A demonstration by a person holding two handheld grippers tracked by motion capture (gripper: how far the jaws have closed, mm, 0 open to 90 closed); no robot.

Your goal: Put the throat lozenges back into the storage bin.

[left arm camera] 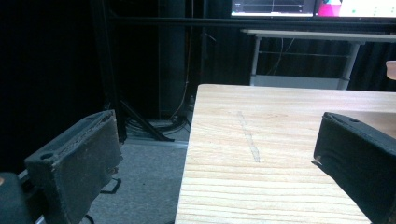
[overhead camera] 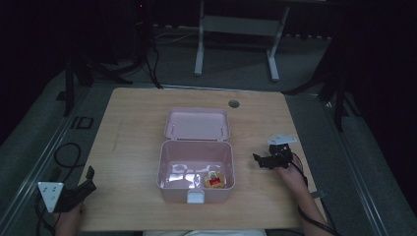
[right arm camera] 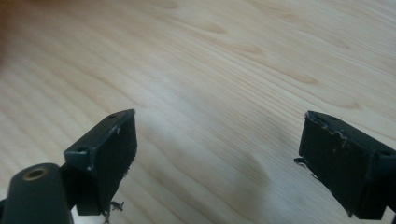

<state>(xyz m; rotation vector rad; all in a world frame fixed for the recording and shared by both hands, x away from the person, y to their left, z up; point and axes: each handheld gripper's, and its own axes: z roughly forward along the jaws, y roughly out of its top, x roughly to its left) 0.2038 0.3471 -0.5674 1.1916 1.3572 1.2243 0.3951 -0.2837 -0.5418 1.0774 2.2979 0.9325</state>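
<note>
A pink box (overhead camera: pixel 195 169) stands open in the middle of the wooden table (overhead camera: pixel 137 123), its lid (overhead camera: pixel 197 124) folded back toward the far side. Inside, at the front right corner, lies a small round item with a red and yellow label (overhead camera: pixel 214 180). My right gripper (overhead camera: pixel 262 161) rests on the table just right of the box, open, with bare wood between its jaws (right arm camera: pixel 217 154). My left gripper (overhead camera: pixel 81 184) sits at the table's front left corner, open and holding nothing (left arm camera: pixel 215 149); one jaw hangs past the table's left edge.
A round cable hole (overhead camera: pixel 233 103) sits near the table's far edge. Beyond the table stand a white desk frame (overhead camera: pixel 236 29) and dark tripod legs (overhead camera: pixel 93 69). A black cable loop (overhead camera: pixel 66 155) lies on the floor at left. Monitors (left arm camera: pixel 313 7) glow behind.
</note>
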